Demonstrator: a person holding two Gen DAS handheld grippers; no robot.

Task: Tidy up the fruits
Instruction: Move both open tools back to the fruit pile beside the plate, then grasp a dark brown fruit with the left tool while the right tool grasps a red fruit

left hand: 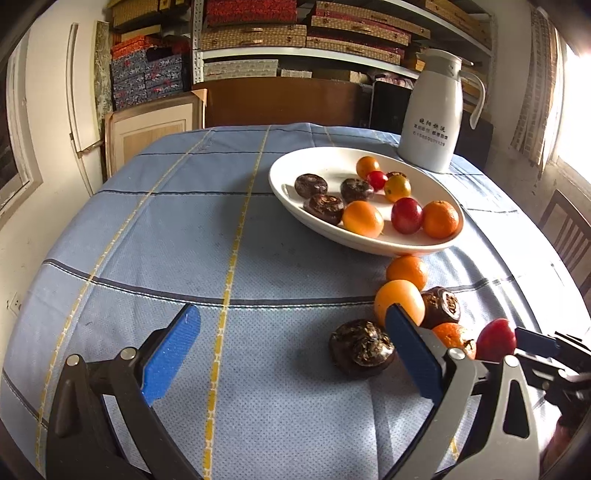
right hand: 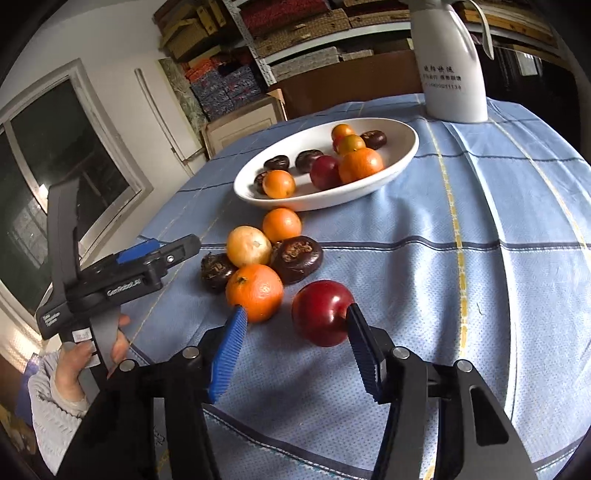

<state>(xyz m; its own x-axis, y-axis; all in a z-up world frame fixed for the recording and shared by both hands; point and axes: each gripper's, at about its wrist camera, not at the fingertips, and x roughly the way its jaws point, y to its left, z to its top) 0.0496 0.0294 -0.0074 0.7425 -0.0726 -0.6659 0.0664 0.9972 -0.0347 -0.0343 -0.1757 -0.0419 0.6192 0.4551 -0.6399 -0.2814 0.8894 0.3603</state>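
A white oval bowl (left hand: pixel 369 242) (right hand: pixel 399 162) holds several oranges, red fruits and dark brown water chestnuts. In front of it on the blue cloth lie loose fruits: oranges (left hand: pixel 407 271) (right hand: pixel 255 291), a yellow-orange fruit (right hand: pixel 248 246), brown chestnuts (left hand: pixel 361 348) (right hand: pixel 297 258) and a red fruit (left hand: pixel 496 339) (right hand: pixel 320 312). My left gripper (left hand: pixel 295 336) is open and empty, with the near chestnut just inside its right finger. My right gripper (right hand: pixel 295 325) is open, its fingers flanking the near side of the red fruit.
A white thermos jug (left hand: pixel 434 110) (right hand: pixel 452 62) stands behind the bowl. The round table (left hand: pixel 184 221) has a blue checked cloth. Shelves of boxes (left hand: pixel 258 33) line the back wall. A wooden chair (left hand: pixel 565 229) stands at the right.
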